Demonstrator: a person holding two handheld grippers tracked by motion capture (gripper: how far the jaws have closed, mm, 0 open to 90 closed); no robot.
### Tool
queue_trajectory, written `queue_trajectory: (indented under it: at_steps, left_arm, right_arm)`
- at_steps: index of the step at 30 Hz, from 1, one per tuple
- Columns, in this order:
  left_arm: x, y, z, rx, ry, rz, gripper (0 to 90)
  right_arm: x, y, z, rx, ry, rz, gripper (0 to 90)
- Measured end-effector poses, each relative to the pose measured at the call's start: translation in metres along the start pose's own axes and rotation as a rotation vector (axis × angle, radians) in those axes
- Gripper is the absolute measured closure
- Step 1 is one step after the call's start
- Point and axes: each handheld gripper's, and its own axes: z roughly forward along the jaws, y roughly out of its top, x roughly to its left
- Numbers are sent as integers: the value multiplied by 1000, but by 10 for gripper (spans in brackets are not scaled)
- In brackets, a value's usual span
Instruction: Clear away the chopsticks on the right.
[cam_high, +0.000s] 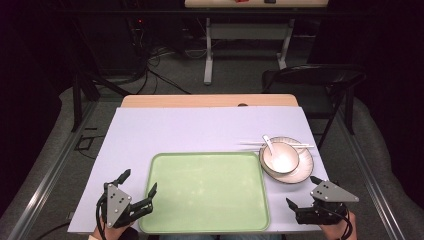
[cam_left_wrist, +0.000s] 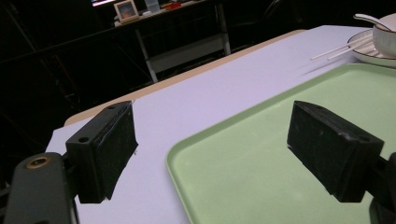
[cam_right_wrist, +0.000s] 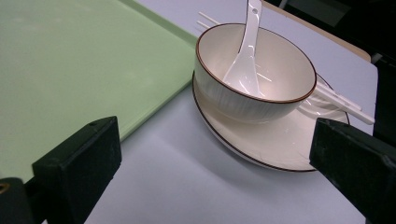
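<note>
Dark room behind, folding chair (cam_high: 320, 80) at far right of table, second desk (cam_high: 250, 30) farther back. Pale lilac sheet (cam_high: 200, 130) over wooden table (cam_high: 210, 100). Green tray (cam_high: 207, 192) lying near front edge, bare. Cream plate (cam_high: 300, 172) just right of tray, touching or nearly so. Cream bowl (cam_high: 281, 158) with brown rim sitting on plate, white spoon (cam_high: 270, 145) leaning inside, handle up over far rim. White chopsticks (cam_high: 250, 145) resting across plate's far side behind bowl, tips reaching left onto sheet. Left gripper (cam_high: 138, 192) at tray's front left corner, jaws spread wide, holding nothing, one jaw over sheet, other over tray. Right gripper (cam_high: 303, 192) near front right, just before plate, jaws likewise wide apart and empty.

In left gripper view, tray (cam_left_wrist: 261, 154) corner between jaws. In right gripper view, bowl (cam_right_wrist: 252, 88) and plate (cam_right_wrist: 275, 144) close ahead.
</note>
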Motion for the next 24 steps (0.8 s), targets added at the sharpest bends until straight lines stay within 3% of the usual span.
queue_trajectory:
  at_steps: [12, 18, 20, 24]
  left_arm:
    - [0, 0, 2, 8, -1, -4, 154]
    - [-1, 0, 4, 20, -22, 19, 154]
    - [2, -1, 4, 10, -7, -7, 153]
    - [2, -1, 6, 8, -13, -5, 154]
  right_arm:
    - [-3, 3, 3, 8, 5, -35, 0]
    - [-7, 8, 2, 28, 22, -44, 0]
    - [-12, 15, 0, 22, 33, -42, 0]
    - [-18, 22, -2, 24, 34, -41, 0]
